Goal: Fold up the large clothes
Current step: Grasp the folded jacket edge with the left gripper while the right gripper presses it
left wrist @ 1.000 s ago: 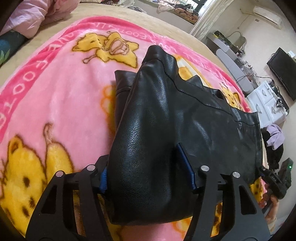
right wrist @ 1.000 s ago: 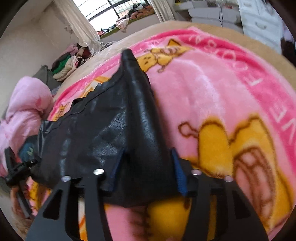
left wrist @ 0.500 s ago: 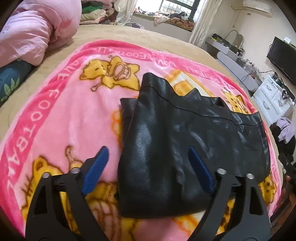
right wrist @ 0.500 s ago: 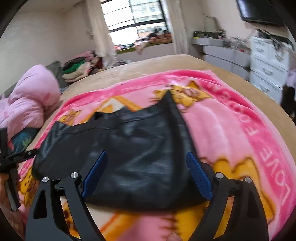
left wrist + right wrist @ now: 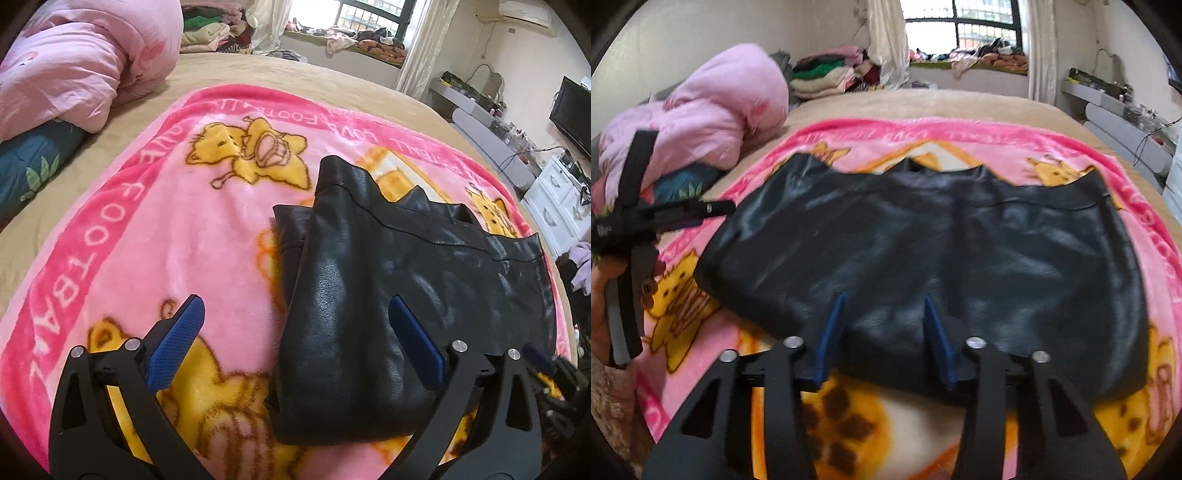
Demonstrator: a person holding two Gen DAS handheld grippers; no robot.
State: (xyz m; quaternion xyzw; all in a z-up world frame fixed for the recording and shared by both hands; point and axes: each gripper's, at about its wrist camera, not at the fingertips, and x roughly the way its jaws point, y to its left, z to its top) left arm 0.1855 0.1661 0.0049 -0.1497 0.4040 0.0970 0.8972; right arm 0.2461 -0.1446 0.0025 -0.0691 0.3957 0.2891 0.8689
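A black leather garment [image 5: 373, 295] lies folded on a pink blanket [image 5: 155, 236] with yellow cartoon animals; it also shows in the right wrist view [image 5: 923, 251]. My left gripper [image 5: 295, 328] is open wide and empty, above the garment's near left corner. My right gripper [image 5: 882, 317] is open with a narrower gap, empty, above the garment's near edge. The left gripper also shows in the right wrist view [image 5: 635, 221], held in a hand at the far left.
A pink quilt [image 5: 74, 62] and a dark leaf-print pillow [image 5: 33, 166] lie at the bed's left. Stacked clothes [image 5: 827, 74] sit by the window. White drawers [image 5: 554, 206] and a TV [image 5: 572, 110] stand to the right.
Both grippers let go of the garment, opened and drew back and up. The garment dropped flat on the blanket. The right gripper's gap has narrowed since half a second ago.
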